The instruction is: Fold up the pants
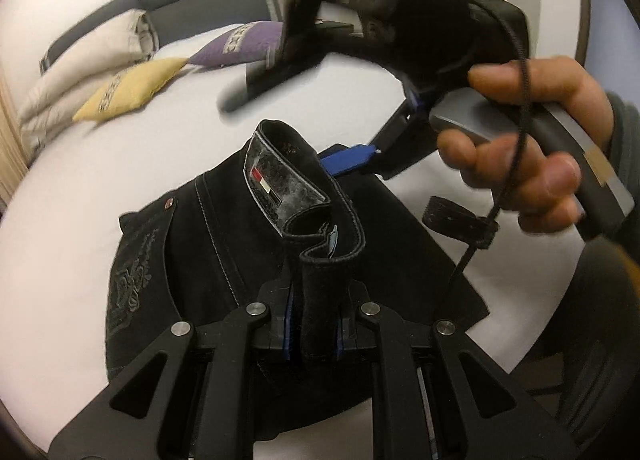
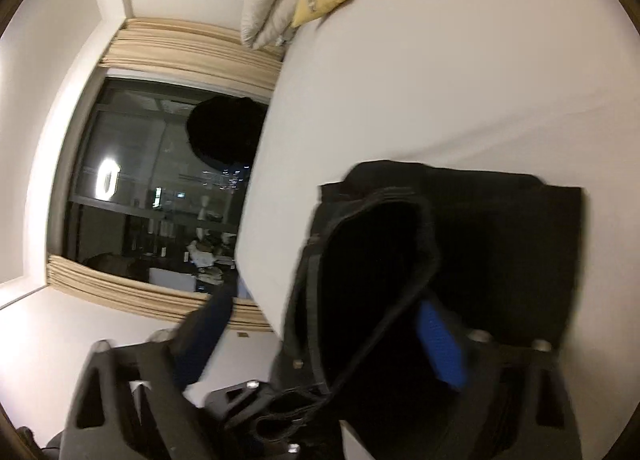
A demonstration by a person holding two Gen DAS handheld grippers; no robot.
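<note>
Black pants (image 1: pixel 192 260) lie folded on the white bed, waistband with a red and white label (image 1: pixel 266 185) raised. My left gripper (image 1: pixel 314 324) is shut on the waistband and holds it up. My right gripper (image 1: pixel 352 159) shows in the left wrist view just behind the waistband, held in a hand. In the right wrist view its fingers stand wide apart: the left finger (image 2: pixel 204 324) is off the bed's edge, the blue-padded right finger (image 2: pixel 440 344) is by the pants (image 2: pixel 500 244). The open waistband (image 2: pixel 376 260) lies between them, not pinched.
White bed sheet (image 1: pixel 80 187) with a yellow pillow (image 1: pixel 128 87), a purple pillow (image 1: pixel 240 43) and beige pillows (image 1: pixel 84 71) at the grey headboard. A dark window (image 2: pixel 160 187) with beige curtains stands beside the bed's edge.
</note>
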